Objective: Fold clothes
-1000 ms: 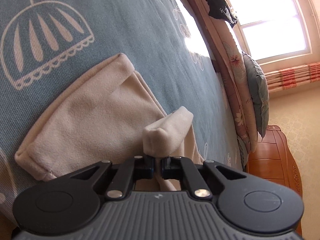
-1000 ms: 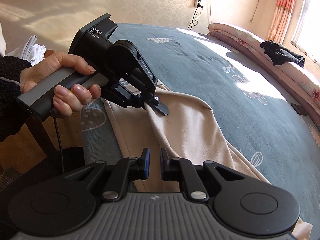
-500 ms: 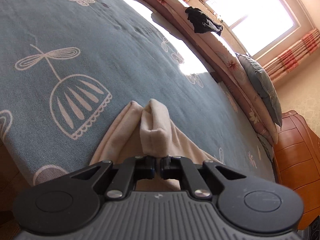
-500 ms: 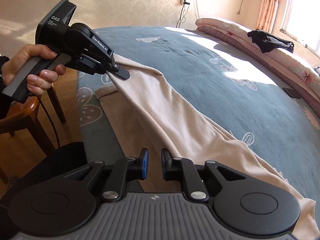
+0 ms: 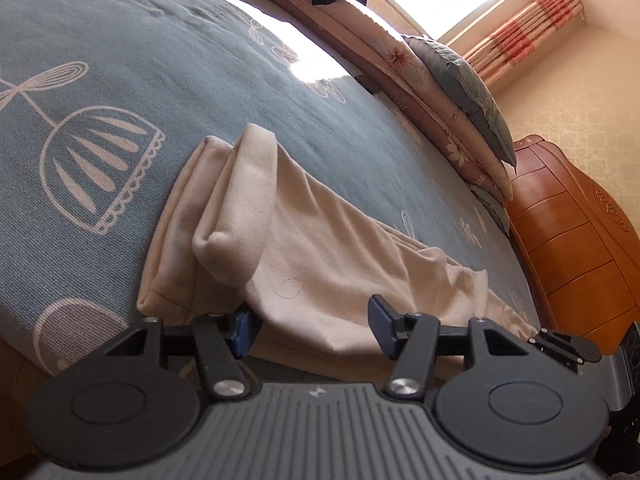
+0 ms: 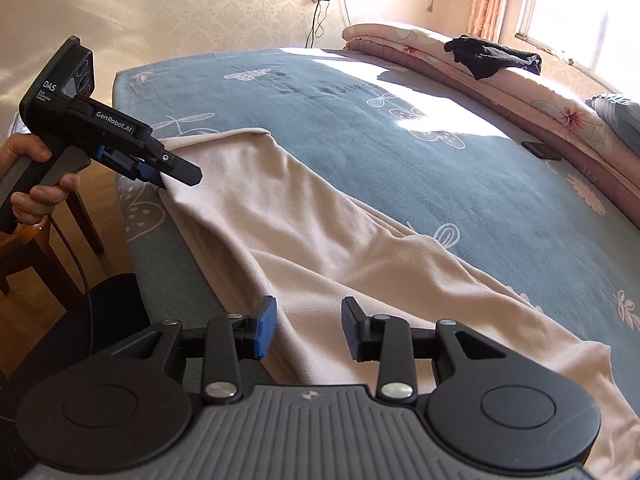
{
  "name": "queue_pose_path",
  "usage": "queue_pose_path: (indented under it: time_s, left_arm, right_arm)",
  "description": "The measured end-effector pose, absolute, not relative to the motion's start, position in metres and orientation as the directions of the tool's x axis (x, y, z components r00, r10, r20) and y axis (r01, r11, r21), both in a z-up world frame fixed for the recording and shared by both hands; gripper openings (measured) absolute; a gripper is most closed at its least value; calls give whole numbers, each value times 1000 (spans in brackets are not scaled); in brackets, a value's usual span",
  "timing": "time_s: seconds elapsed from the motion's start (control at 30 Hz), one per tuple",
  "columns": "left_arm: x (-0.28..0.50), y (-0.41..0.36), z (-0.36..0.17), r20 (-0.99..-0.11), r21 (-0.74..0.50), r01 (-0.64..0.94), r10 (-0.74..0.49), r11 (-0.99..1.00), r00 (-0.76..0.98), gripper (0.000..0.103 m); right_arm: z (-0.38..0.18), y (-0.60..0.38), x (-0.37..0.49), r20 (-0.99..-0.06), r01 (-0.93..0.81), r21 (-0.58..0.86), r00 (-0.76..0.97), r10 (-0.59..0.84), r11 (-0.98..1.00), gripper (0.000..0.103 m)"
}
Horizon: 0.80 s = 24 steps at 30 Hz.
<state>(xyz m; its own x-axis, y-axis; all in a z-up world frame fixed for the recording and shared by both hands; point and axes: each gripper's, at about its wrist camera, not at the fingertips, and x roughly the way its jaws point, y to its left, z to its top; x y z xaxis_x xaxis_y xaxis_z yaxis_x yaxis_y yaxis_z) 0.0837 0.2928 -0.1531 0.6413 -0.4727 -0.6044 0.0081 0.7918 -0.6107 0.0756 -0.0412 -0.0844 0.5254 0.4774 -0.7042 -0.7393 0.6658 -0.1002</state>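
Both claws have let go of the pants since a second ago, and their jaws are opening. Left view: the left claw (image 5: 312, 330) is released, with the pants (image 5: 320, 240) lying between its jaws on the bed (image 5: 160, 60), running toward 4 o'clock. Right view: the right claw (image 6: 308, 330) is released over the pants, with the left claw at 10 o'clock.

- garment (image 6: 320, 240): pale pinkish beige, plain
- bedspread (image 5: 180, 80): muted blue-grey with white line drawings of flowers and dragonflies
- rolled quilt (image 6: 500, 76): pink with a floral print
- cloth on the quilt (image 6: 492, 56): black
- pillow (image 5: 460, 80): grey-blue
- curtains (image 5: 532, 24): red, orange and cream stripes
- cabinet (image 5: 576, 248): orange-brown wood
- wall (image 6: 180, 0): cream with a faint damask pattern
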Motion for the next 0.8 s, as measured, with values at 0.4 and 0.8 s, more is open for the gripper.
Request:
queue_pose_path:
  time_s: [0.4,0.8]
  left_arm:
    - [106,324,-128,-599,-487,-72,-273,870,752,60]
    - [85,275,-143,-642,-289,33,-219,957,735,63]
  right_arm:
    - [-66,-51,107,-667,-707,0,527,526,707,41]
    - [-35,79,213,-662,-863,45,352,662,504,48]
